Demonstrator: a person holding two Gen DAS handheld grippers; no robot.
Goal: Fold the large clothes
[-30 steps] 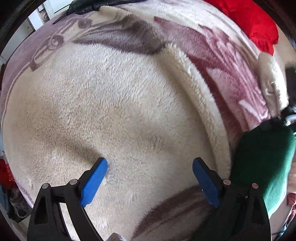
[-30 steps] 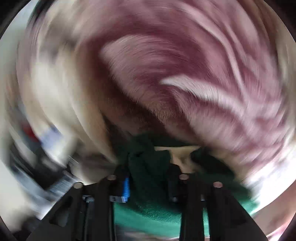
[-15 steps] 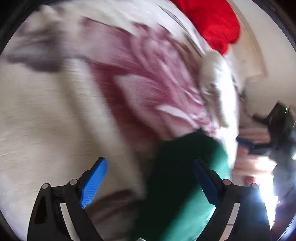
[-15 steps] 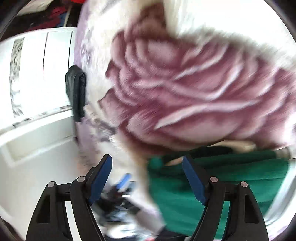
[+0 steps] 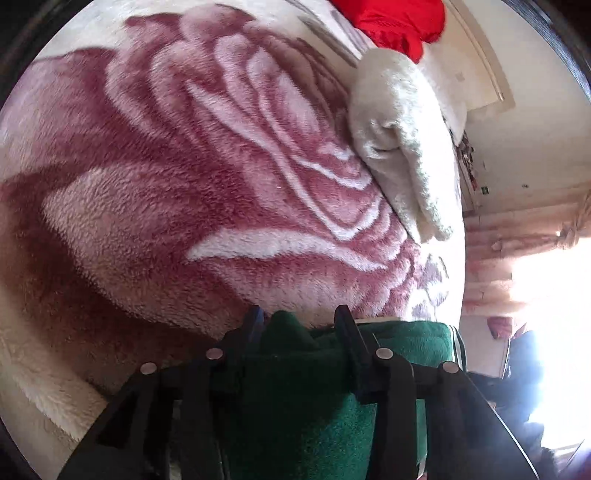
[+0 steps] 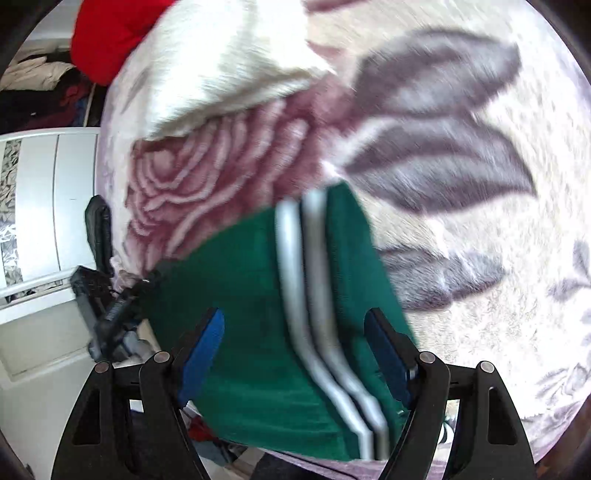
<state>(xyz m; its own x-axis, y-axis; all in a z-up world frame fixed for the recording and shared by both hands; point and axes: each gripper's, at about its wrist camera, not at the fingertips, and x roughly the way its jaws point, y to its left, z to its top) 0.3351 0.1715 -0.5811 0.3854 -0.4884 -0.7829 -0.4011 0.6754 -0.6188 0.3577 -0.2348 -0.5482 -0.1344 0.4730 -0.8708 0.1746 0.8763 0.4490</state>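
Observation:
A dark green fleece garment (image 5: 325,406) with two white stripes (image 6: 295,277) lies folded near the edge of a floral blanket (image 5: 184,166). My left gripper (image 5: 299,321) is at one end of it. Its jaws are closing, and a bunched fold of the green cloth is pinched between the blue pads. In the right wrist view the garment (image 6: 240,295) lies beneath my right gripper (image 6: 295,332). That gripper is open, its pads stand apart over the cloth and grip nothing. The picture there is blurred by motion.
A cream fleece piece (image 5: 399,147) lies on the blanket beyond the garment, and a red cloth (image 5: 391,22) lies behind it. White cupboard doors (image 6: 37,184) stand past the bed's edge, with a black object (image 6: 98,229) beside them. A bright window (image 5: 546,314) is at the right.
The left gripper swung from the cream fleece over to the green garment and closed on it. The right gripper let go of the green cloth, opened wide and drew back over it.

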